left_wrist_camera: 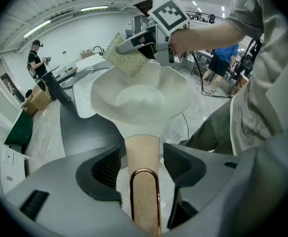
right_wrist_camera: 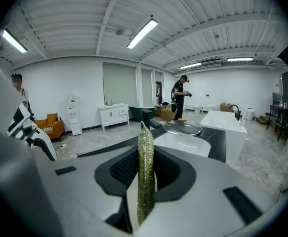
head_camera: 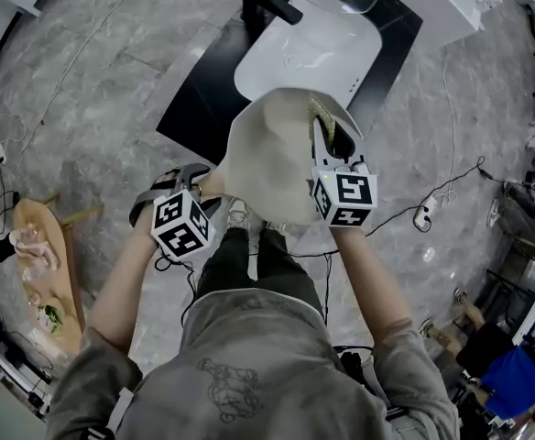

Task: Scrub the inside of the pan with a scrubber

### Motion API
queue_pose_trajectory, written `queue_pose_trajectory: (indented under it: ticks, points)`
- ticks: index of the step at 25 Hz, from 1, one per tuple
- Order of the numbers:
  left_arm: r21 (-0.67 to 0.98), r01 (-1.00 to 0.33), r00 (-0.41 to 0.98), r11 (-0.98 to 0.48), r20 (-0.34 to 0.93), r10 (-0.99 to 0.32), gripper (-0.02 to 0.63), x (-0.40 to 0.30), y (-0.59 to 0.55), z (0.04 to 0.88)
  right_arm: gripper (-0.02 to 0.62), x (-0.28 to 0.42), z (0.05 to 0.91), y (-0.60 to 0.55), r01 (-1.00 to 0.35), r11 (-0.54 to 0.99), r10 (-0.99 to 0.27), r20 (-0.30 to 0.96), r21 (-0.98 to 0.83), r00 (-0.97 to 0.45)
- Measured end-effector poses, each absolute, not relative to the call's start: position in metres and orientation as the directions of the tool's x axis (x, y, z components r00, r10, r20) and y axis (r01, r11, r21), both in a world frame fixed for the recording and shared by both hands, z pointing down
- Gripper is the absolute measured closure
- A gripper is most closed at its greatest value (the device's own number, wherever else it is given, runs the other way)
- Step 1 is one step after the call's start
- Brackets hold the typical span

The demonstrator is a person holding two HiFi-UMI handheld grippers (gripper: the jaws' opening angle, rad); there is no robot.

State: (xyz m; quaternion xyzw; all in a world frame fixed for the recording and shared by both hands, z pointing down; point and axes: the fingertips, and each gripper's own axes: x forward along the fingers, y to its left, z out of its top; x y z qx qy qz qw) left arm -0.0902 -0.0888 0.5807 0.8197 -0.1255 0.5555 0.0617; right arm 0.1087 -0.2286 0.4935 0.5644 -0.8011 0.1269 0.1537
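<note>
Figure: the operator and the two hand-held grippers, from above.
Grey sweatshirt (head_camera: 240, 374) with outline print, dark trousers (head_camera: 249, 264); grey left gripper (left_wrist_camera: 143, 158) and right gripper (right_wrist_camera: 145, 169), each bearing a black-and-white marker cube (head_camera: 183, 225).

pan (left_wrist_camera: 139, 100): cream white
handle (left_wrist_camera: 143, 162): tan, with copper loop
scrubber (left_wrist_camera: 127, 57): green-gold, glittery weave
cubes (head_camera: 183, 225): white with black square markers
floor (head_camera: 84, 99): grey, marble-veined
</note>
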Motion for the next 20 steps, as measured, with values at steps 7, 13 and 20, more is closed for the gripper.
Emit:
queue_pose_trajectory:
  ticks: [7, 13, 20]
  points:
    - [-0.038, -0.262, 0.293, -0.964, 0.949, -0.117, 0.35, -0.099, -0.089, 0.599, 0.515, 0.128, 0.525, -0.243, -0.969, 0.234, -0.877, 0.447, 0.075, -0.177]
    - [-0.049, -0.222, 0.283, -0.974, 0.953, -0.113, 0.393, -0.098, -0.086, 0.602, 0.515, 0.126, 0.546, -0.253, -0.974, 0.206, -0.883, 0.446, 0.091, -0.145]
    - [-0.057, -0.196, 0.298, -0.979, 0.947, -0.115, 0.396, -0.098, -0.087, 0.602, 0.517, 0.078, 0.557, -0.257, -0.946, 0.308, -0.873, 0.426, 0.101, -0.238]
